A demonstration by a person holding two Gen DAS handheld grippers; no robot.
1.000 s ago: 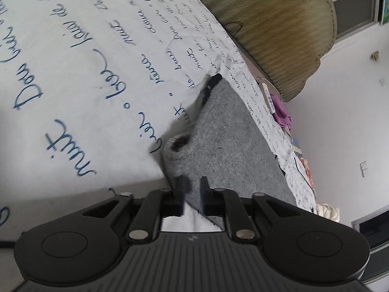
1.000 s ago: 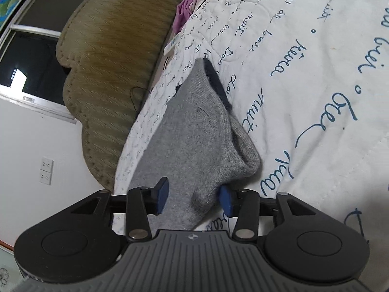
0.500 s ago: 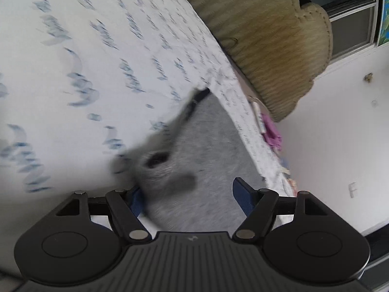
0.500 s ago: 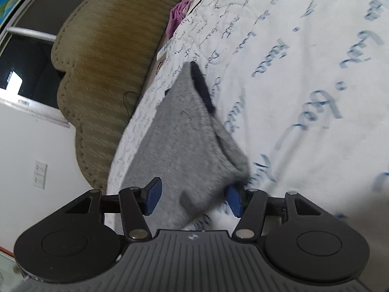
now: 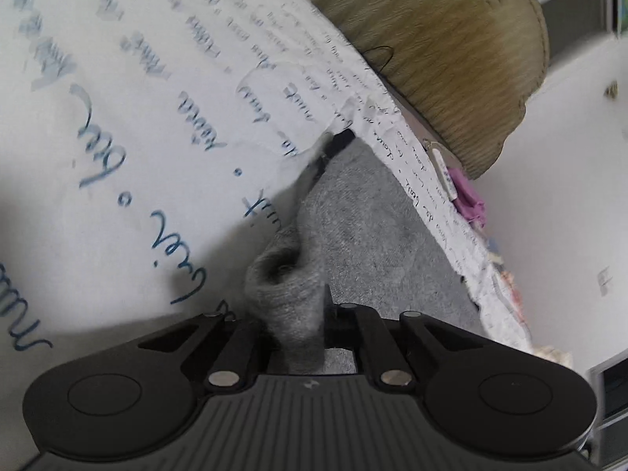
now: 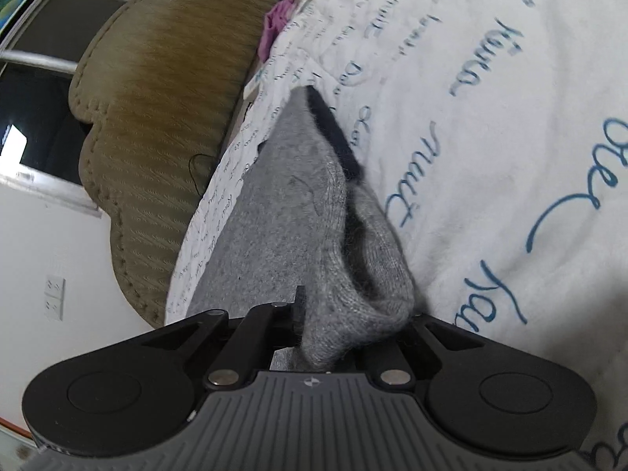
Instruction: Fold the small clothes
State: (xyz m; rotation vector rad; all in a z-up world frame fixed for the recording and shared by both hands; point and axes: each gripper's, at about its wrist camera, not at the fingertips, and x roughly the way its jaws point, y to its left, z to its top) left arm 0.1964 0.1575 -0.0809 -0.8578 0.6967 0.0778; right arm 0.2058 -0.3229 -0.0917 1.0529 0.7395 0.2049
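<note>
A grey knitted garment point(image 5: 376, 243) is laid on a white quilt point(image 5: 117, 157) printed with blue handwriting; it is set along the quilt's edge nearest the tan padded headboard point(image 5: 451, 39), with a dark trim band point(image 5: 337, 145) at its far end.

Left gripper point(image 5: 302, 325): jaws are clamped together on a bunched near corner of the garment; a rolled fold with a dark hollow is pushed up just ahead of the fingers point(image 5: 325, 302); the pads themselves are hidden by fabric.

Right gripper point(image 6: 333, 329): jaws are likewise closed on the other near corner; grey knit is pinched between them and spills over the right finger; a ridge of fabric is raised from the grip toward the dark trim point(image 6: 333, 133), seen here on the side away from the headboard point(image 6: 165, 117).

Garment point(image 6: 274, 216): both near corners are held, the rest is still resting on the quilt point(image 6: 490, 117); whether the held corners are lifted clear of the quilt cannot be told; the far end is touching the quilt close to its headboard-side edge.

Also seen: a purple cloth point(image 6: 276, 23) is tucked between quilt edge and headboard, also visible in the left view point(image 5: 467, 196); a dark window point(image 6: 35, 117) and a wall socket point(image 6: 53, 298) are behind the headboard; both views are slightly blurred.
</note>
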